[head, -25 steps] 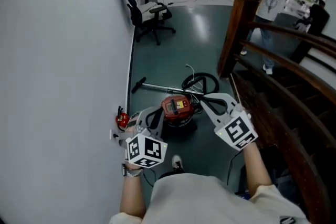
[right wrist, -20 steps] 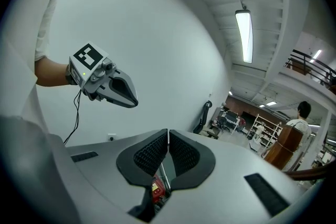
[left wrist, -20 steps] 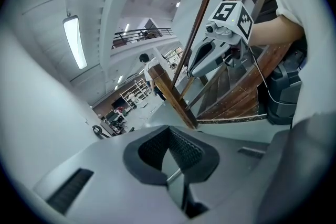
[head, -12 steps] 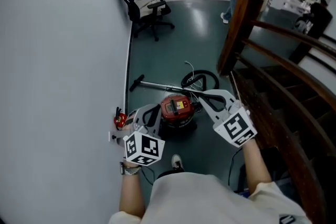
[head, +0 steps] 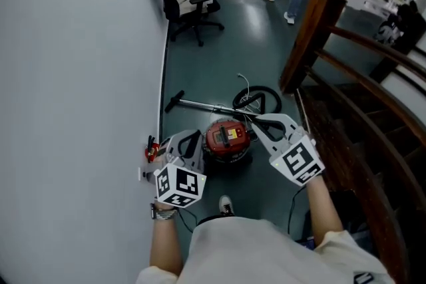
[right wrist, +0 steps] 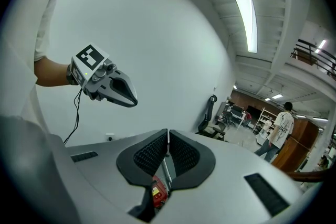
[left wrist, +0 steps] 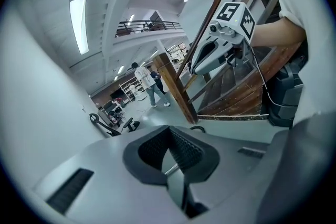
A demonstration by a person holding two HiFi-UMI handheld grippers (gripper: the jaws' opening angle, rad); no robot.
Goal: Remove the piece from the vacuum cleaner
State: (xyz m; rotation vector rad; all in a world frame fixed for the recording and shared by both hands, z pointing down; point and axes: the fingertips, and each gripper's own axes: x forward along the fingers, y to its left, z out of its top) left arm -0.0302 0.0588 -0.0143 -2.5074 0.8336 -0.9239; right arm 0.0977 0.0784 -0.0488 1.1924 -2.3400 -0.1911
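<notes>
grey wall [head: 80, 76] runs along the outer side of the left gripper [head: 191, 138]. dark green floor [head: 219, 56] spreads ahead of and below both pairs of jaws. a wooden stair rail [head: 346, 116] rises on the outer side of the right gripper [head: 258, 122].

the red vacuum [head: 228, 138] sits on the floor between the two grippers, just below their tips. in the right gripper view it shows through the gap under the jaws. its black hose [head: 256, 98] coils just beyond the right jaws, and the metal tube [head: 200, 106] lies across the floor ahead of both. whether the tube joins the vacuum i cannot tell.

the left jaws are pressed together with nothing between them. the right jaws are together too, and empty.
</notes>
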